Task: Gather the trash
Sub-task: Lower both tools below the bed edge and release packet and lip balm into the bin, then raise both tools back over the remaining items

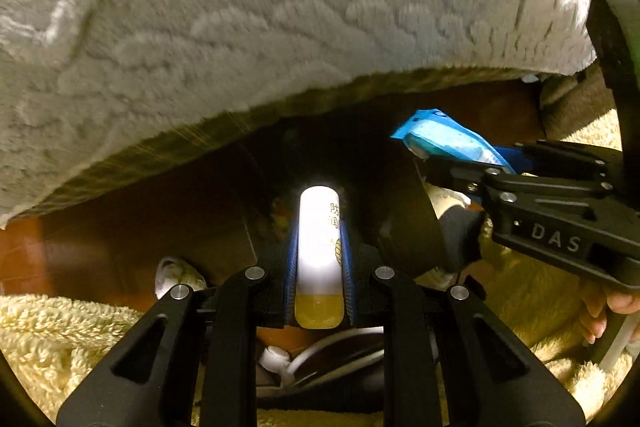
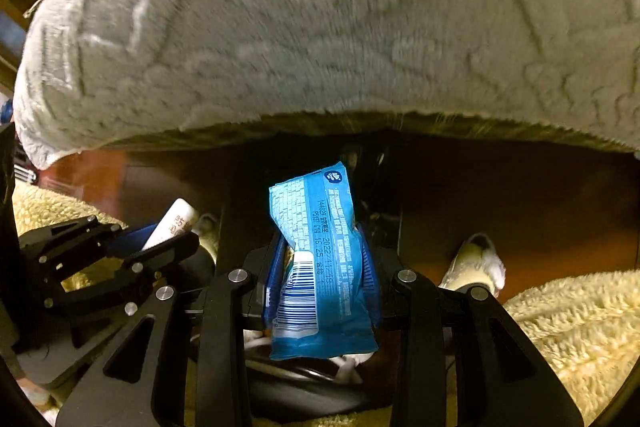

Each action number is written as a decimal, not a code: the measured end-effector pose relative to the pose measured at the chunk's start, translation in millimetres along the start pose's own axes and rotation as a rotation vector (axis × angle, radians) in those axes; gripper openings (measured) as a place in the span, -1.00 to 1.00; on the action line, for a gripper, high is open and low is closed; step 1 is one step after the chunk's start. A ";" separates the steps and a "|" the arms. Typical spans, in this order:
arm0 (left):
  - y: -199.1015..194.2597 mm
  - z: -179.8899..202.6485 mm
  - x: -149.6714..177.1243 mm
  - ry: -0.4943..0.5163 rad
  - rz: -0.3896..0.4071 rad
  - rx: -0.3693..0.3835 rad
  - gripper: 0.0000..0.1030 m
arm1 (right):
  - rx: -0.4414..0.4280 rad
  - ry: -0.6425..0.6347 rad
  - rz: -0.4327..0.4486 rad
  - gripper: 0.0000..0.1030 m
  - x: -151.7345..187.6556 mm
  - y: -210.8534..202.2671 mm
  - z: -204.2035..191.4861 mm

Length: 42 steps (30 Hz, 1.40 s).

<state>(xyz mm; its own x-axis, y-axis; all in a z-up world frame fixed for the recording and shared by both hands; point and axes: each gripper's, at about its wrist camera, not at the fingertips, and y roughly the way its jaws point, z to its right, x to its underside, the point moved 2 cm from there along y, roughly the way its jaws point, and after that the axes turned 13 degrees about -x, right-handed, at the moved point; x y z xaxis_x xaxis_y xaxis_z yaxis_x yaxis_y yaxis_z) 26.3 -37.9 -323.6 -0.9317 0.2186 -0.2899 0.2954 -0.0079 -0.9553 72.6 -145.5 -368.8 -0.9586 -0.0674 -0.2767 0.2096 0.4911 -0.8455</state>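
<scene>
My left gripper (image 1: 319, 259) is shut on a small white tube (image 1: 319, 247) with a yellow end and printed characters; the tube sticks out forward between the blue pads. My right gripper (image 2: 320, 259) is shut on a crumpled blue snack wrapper (image 2: 316, 251) with a barcode. The left wrist view shows the right gripper (image 1: 472, 167) at the right with the blue wrapper (image 1: 444, 141) in it. The right wrist view shows the left gripper (image 2: 160, 239) at the lower left with the white tube (image 2: 172, 221). Both grippers point steeply down over a dark bin opening (image 1: 352, 351) under the fingers.
A grey textured cushion (image 1: 260, 27) fills the upper half of both views and overhangs a brown wooden floor (image 2: 520, 195). Cream shaggy rug (image 2: 572, 327) lies at the lower sides. White slippers (image 2: 476, 263) stand on the floor. A hand (image 1: 612, 307) shows at the right edge.
</scene>
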 end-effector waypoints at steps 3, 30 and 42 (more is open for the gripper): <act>5.3 0.1 1.4 0.003 -0.020 0.015 -0.65 | -0.007 0.020 -0.012 -0.27 2.5 4.6 3.4; -89.6 -26.0 -20.8 -0.067 0.228 -0.149 0.76 | 0.028 0.046 0.371 0.87 -27.2 -137.5 14.3; -146.5 -43.1 -95.8 -0.055 0.378 -0.233 0.77 | 0.135 -0.068 0.478 0.89 -100.3 -187.9 11.6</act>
<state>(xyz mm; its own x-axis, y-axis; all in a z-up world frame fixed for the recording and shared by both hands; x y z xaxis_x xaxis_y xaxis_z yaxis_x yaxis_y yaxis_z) 81.3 -15.6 -153.3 -0.7569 0.1905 -0.6251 0.6515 0.1445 -0.7448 131.5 -241.1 -187.5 -0.7353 0.0787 -0.6731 0.6497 0.3644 -0.6672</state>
